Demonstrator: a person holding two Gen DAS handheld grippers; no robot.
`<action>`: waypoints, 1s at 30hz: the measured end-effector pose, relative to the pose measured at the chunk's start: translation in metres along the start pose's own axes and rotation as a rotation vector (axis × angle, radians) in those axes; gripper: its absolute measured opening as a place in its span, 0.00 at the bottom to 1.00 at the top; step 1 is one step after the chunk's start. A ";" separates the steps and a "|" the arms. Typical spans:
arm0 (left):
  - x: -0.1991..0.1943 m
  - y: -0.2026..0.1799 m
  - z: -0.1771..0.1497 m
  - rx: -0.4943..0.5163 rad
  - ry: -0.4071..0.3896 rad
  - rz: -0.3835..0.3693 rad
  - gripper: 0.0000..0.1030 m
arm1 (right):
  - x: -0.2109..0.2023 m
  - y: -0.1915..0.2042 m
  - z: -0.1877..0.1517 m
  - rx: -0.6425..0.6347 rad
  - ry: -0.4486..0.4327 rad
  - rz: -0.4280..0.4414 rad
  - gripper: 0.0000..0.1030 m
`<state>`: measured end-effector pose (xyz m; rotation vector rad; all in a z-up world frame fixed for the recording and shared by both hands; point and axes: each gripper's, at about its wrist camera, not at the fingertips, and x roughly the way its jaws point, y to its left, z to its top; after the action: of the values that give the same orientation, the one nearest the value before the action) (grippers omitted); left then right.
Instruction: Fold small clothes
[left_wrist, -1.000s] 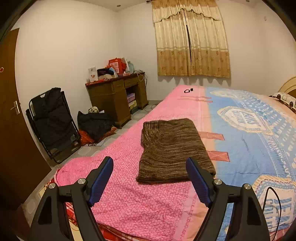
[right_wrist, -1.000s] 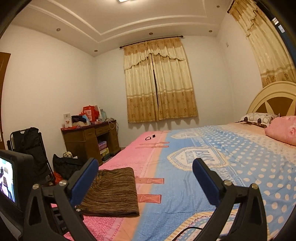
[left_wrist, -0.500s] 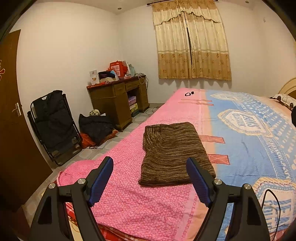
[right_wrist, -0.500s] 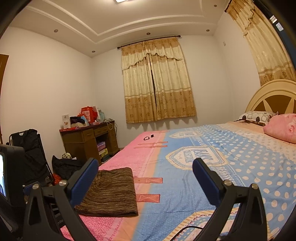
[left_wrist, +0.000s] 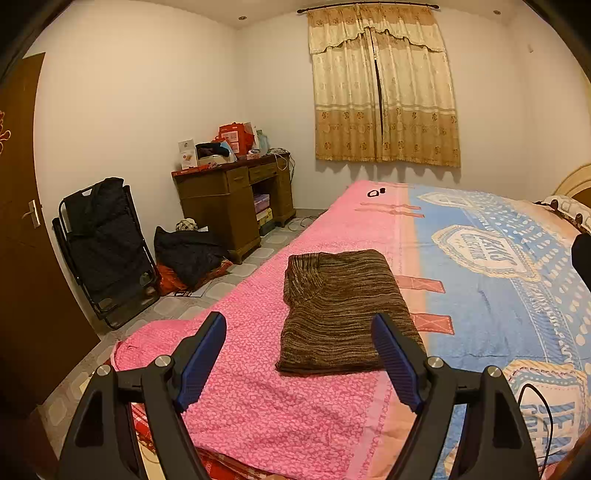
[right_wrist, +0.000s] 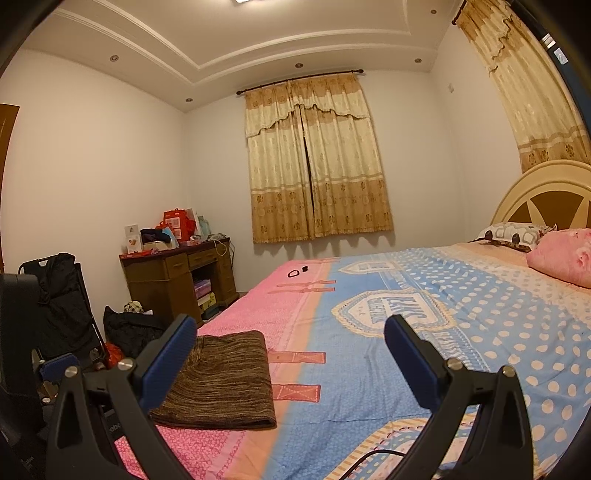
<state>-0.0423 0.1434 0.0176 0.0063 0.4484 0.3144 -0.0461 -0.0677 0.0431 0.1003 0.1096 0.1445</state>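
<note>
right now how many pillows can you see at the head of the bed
2. A patterned white and brown pillow lies against the cream headboard, and a pink pillow sits in front of it at the right edge. More may be hidden beyond the frame.

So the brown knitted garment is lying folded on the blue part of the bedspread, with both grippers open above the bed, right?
Not quite: the folded brown garment lies on the pink part of the bedspread, as the left wrist view shows. Both the left gripper and right gripper are open.

brown striped knit garment (left_wrist: 343, 310), pink and blue polka-dotted bedspread (right_wrist: 461, 332), beige floral curtains (left_wrist: 384, 85)
</note>
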 end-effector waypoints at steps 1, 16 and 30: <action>0.000 0.000 0.000 0.000 -0.001 0.002 0.79 | 0.000 0.000 0.000 -0.001 0.000 0.000 1.00; 0.002 0.004 -0.001 -0.002 0.024 0.003 0.79 | 0.010 -0.004 -0.003 0.001 0.054 -0.003 1.00; 0.010 0.004 -0.002 0.022 0.045 0.052 0.79 | 0.014 -0.004 -0.005 -0.003 0.076 -0.001 1.00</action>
<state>-0.0356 0.1498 0.0120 0.0325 0.4967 0.3610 -0.0323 -0.0686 0.0358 0.0921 0.1856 0.1472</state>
